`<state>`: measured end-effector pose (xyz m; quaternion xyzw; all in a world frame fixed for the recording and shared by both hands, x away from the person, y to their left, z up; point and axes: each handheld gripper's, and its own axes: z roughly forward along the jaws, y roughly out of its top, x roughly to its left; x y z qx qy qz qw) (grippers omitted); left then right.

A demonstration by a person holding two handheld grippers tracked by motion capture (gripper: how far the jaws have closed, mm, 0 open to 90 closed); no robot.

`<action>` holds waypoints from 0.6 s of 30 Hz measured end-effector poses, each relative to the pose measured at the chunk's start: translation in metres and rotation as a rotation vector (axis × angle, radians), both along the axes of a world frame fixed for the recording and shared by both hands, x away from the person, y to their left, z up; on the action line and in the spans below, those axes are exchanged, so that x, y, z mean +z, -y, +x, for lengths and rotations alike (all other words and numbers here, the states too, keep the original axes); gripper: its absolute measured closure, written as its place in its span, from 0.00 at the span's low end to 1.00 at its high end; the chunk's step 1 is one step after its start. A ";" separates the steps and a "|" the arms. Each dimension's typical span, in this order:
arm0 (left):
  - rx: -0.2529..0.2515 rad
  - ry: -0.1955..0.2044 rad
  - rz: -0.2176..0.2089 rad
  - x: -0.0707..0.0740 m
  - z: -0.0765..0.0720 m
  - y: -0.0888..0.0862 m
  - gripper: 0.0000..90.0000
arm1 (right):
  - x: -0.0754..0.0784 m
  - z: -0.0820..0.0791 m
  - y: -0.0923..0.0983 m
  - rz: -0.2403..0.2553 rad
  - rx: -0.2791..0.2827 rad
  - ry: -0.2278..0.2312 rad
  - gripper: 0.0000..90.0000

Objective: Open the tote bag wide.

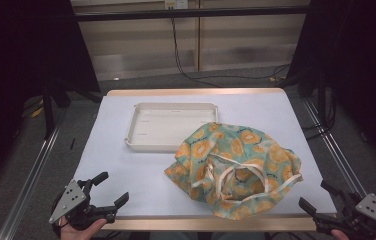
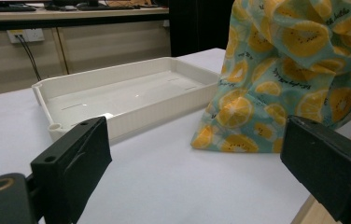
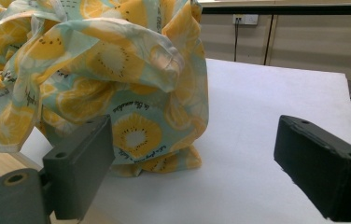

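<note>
Centrally, a crumpled lemon-print bag (image 1: 235,170) is seen between two wide, empty tongs, nearer the right gripper (image 1: 326,202) than the left gripper (image 1: 109,190).

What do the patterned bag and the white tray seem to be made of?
The patterned bag looks like thin woven fabric with a matte finish: it crumples into soft folds, has stitched hems and tape-like handles, and carries a printed citrus-slice pattern. Cotton or polyester, I cannot tell. The white tray looks like moulded plastic, smooth and slightly glossy: it has rigid thin walls, rounded corners and faint reflections on its floor.
</note>
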<state>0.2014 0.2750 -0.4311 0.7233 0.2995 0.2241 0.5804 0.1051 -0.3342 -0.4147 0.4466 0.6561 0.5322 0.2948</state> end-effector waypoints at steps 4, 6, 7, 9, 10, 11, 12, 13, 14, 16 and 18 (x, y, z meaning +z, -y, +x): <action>-0.008 -0.006 -0.010 0.000 0.000 0.001 0.11 | 0.000 0.000 0.000 0.008 0.015 -0.007 0.18; -0.015 -0.006 -0.005 -0.001 0.001 0.002 0.11 | 0.001 0.000 0.000 0.011 0.022 -0.010 0.20; -0.012 -0.009 0.000 -0.001 0.001 0.003 0.11 | 0.001 0.000 0.000 0.007 0.031 -0.005 0.22; -0.011 -0.006 0.004 0.000 0.002 0.003 0.14 | 0.003 -0.001 -0.001 0.009 0.044 -0.004 0.26; -0.010 0.003 -0.003 0.000 0.002 0.003 0.16 | 0.004 -0.001 -0.001 0.002 0.053 0.001 0.27; -0.014 0.003 0.005 0.000 0.003 0.002 0.17 | 0.006 -0.002 -0.003 0.001 0.057 0.003 0.28; -0.026 -0.006 0.005 -0.001 0.004 0.002 0.17 | 0.007 -0.002 -0.004 0.002 0.064 0.008 0.29; -0.028 -0.014 0.010 -0.001 0.004 0.003 0.21 | 0.009 -0.003 -0.006 0.003 0.078 0.007 0.32; -0.036 -0.021 -0.003 -0.002 0.004 0.004 0.22 | 0.010 -0.004 -0.007 0.014 0.085 0.008 0.34; -0.051 -0.015 0.020 -0.001 0.003 0.006 0.23 | 0.011 -0.004 -0.007 0.043 0.110 0.009 0.37; -0.071 -0.021 0.010 0.000 0.003 0.008 0.28 | 0.014 -0.004 -0.009 0.061 0.132 0.016 0.41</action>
